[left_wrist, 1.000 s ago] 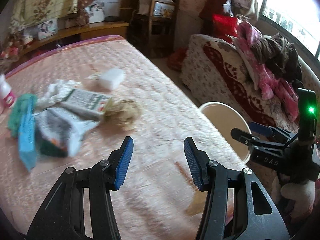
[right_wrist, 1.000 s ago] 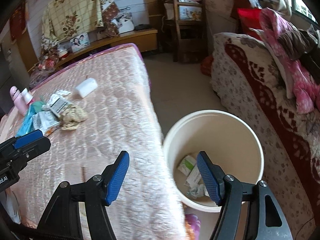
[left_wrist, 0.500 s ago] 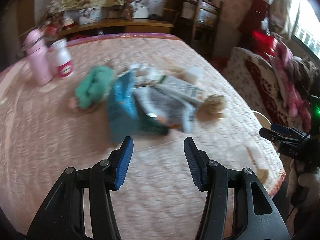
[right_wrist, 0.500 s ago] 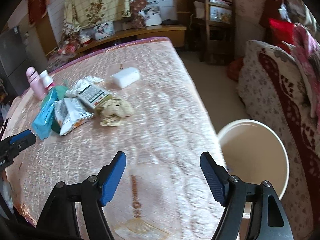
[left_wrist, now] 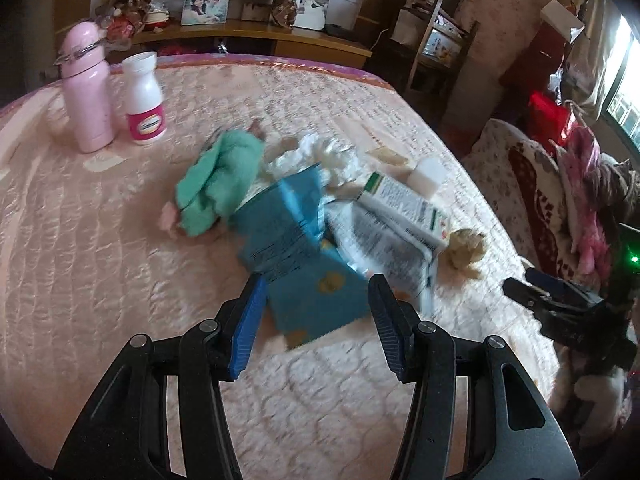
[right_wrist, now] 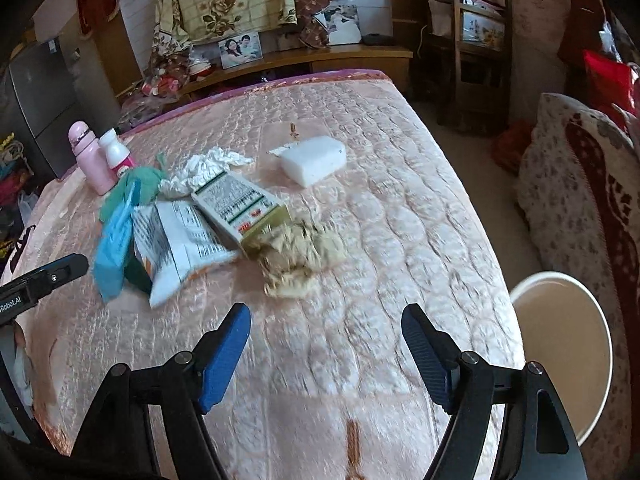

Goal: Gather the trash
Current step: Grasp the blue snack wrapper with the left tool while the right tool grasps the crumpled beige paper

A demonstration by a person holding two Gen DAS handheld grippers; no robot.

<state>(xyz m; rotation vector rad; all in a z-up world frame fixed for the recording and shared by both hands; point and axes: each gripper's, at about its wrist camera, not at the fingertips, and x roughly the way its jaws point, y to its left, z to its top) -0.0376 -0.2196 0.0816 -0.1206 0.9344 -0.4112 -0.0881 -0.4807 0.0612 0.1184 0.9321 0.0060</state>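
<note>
A heap of trash lies on the pink quilted bed (left_wrist: 100, 264): a blue wrapper (left_wrist: 296, 256), a white printed snack bag (right_wrist: 176, 240), a green-and-white carton (right_wrist: 240, 204), a brown crumpled wad (right_wrist: 304, 252), white crumpled tissue (right_wrist: 204, 168) and a green cloth (left_wrist: 220, 176). My left gripper (left_wrist: 316, 308) is open, its fingers straddling the near edge of the blue wrapper. My right gripper (right_wrist: 326, 340) is open and empty, just short of the brown wad. The cream bin (right_wrist: 560, 344) stands on the floor right of the bed.
A pink flask (left_wrist: 90, 88) and a white pill bottle (left_wrist: 144, 96) stand at the bed's far left. A white foam block (right_wrist: 314, 158) lies beyond the heap. A flowered sofa (right_wrist: 580, 208) with clothes is on the right. A wooden chair (right_wrist: 472, 48) stands at the back.
Both grippers have swung left from the bin toward the trash heap. The left one has closed in on the blue wrapper; the right one has neared the brown wad. Both stayed open.
</note>
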